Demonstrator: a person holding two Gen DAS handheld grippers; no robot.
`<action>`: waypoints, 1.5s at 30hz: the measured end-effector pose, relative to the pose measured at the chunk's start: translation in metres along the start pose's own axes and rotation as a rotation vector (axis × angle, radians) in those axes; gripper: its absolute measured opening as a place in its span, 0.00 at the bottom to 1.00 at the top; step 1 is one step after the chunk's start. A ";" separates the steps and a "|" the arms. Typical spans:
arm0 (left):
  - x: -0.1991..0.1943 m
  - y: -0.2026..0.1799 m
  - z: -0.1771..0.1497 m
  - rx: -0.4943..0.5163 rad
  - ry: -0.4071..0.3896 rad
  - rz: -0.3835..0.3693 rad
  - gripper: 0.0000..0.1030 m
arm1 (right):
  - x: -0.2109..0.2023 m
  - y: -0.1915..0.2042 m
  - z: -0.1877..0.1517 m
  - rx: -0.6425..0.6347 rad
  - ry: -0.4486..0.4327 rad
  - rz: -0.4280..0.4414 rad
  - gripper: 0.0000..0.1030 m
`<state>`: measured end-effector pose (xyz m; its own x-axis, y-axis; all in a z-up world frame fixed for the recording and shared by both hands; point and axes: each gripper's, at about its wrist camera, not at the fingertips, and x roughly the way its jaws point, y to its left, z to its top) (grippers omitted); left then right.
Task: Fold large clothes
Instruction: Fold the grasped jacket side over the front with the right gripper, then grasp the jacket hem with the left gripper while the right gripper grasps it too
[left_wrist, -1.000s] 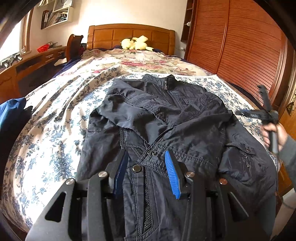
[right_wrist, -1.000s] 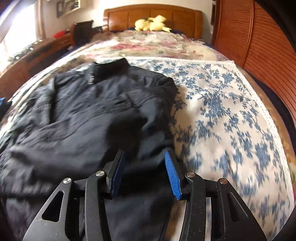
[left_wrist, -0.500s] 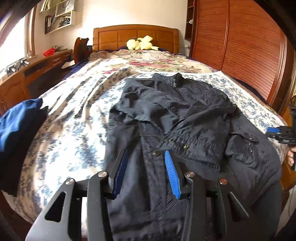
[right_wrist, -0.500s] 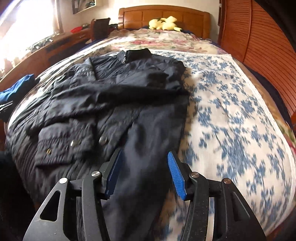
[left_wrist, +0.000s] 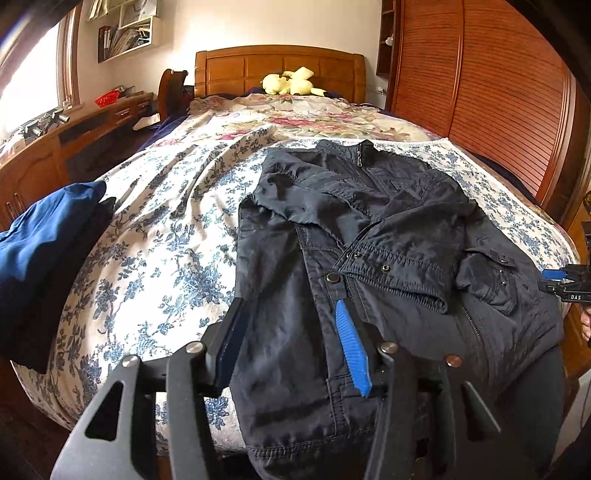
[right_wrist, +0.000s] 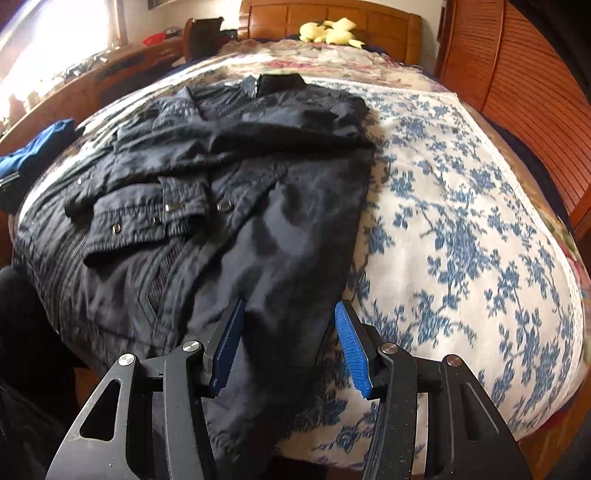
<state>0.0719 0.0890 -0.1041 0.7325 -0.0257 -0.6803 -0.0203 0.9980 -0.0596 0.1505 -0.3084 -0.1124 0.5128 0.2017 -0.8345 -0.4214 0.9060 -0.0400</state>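
Observation:
A dark navy jacket (left_wrist: 369, 240) lies face up on the floral bedspread (left_wrist: 166, 240), collar toward the headboard, both sleeves folded across its front. My left gripper (left_wrist: 288, 310) hovers over the jacket's lower left part near the foot of the bed; its jaws are opening, with fabric seen below them and no pad pressing on it. In the right wrist view, the jacket (right_wrist: 221, 166) fills the left half. My right gripper (right_wrist: 290, 306) stands open above its lower right edge, gripping nothing. That right gripper (left_wrist: 561, 280) also shows at the far right edge of the left wrist view.
A folded blue garment (left_wrist: 40, 236) sits at the bed's left edge. A yellow plush toy (left_wrist: 291, 81) rests by the wooden headboard. A slatted wardrobe (left_wrist: 498, 92) runs along the right side, a wooden desk (left_wrist: 55, 147) along the left. Bare bedspread (right_wrist: 461, 221) lies right of the jacket.
The left gripper slid left and back toward the jacket's lower left corner. The right gripper drew back along the right side to the lower hem. Both jaws stand slightly wider.

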 end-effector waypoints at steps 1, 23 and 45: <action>0.003 0.001 -0.001 0.002 0.002 0.001 0.47 | 0.001 0.001 -0.003 0.002 0.008 -0.001 0.51; 0.009 0.040 -0.053 -0.074 0.086 -0.029 0.47 | -0.002 0.024 -0.015 0.052 0.022 0.062 0.44; 0.011 0.037 -0.083 -0.073 0.128 -0.115 0.27 | -0.021 0.028 -0.028 0.080 -0.045 0.095 0.26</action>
<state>0.0231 0.1212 -0.1748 0.6406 -0.1512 -0.7528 0.0056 0.9813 -0.1924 0.1072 -0.2978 -0.1108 0.5073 0.3028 -0.8068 -0.4096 0.9084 0.0833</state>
